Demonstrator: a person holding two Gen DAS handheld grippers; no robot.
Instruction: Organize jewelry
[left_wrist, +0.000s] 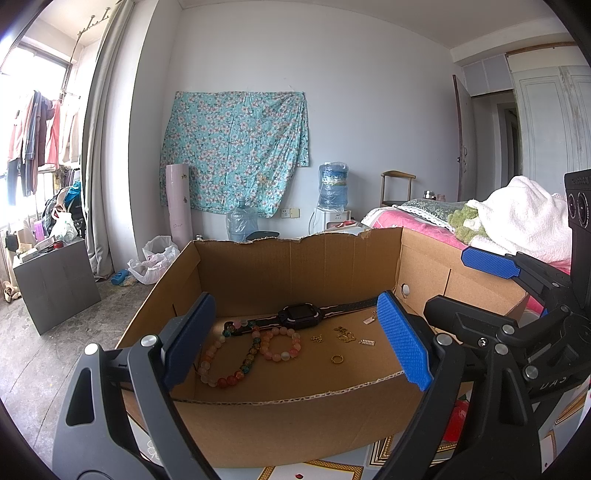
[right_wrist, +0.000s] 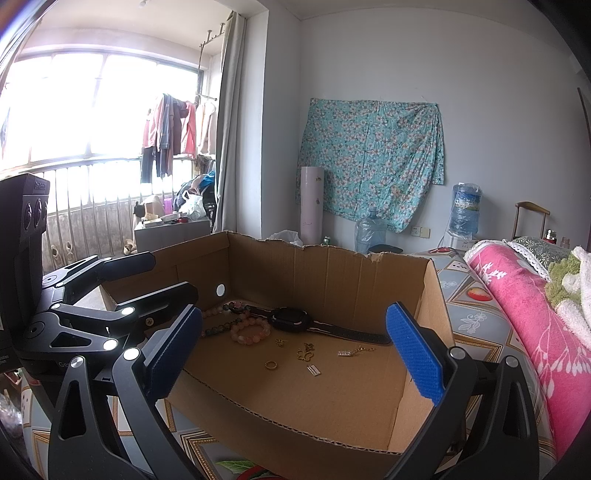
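A corrugated cardboard box (left_wrist: 295, 402) with a torn back edge holds the jewelry. On its floor lies a black watch (left_wrist: 300, 314) with a flat strap; round glossy bead bracelets (left_wrist: 279, 344) lie just in front of it, and a gold ring (left_wrist: 336, 359) and small metal charms (left_wrist: 345, 334), too tiny to make out, nearby. Left gripper (left_wrist: 295, 347) and right gripper (right_wrist: 295, 354) both have textured blue jaws apart, holding nothing.

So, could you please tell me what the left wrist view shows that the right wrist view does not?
Only the left wrist view shows the doorway and all of the long bead strand. Only the right wrist view shows the full bright window and more of the pink blanket. Both show the cardboard box, the black watch, the gold ring, and both open tongs, left and right.
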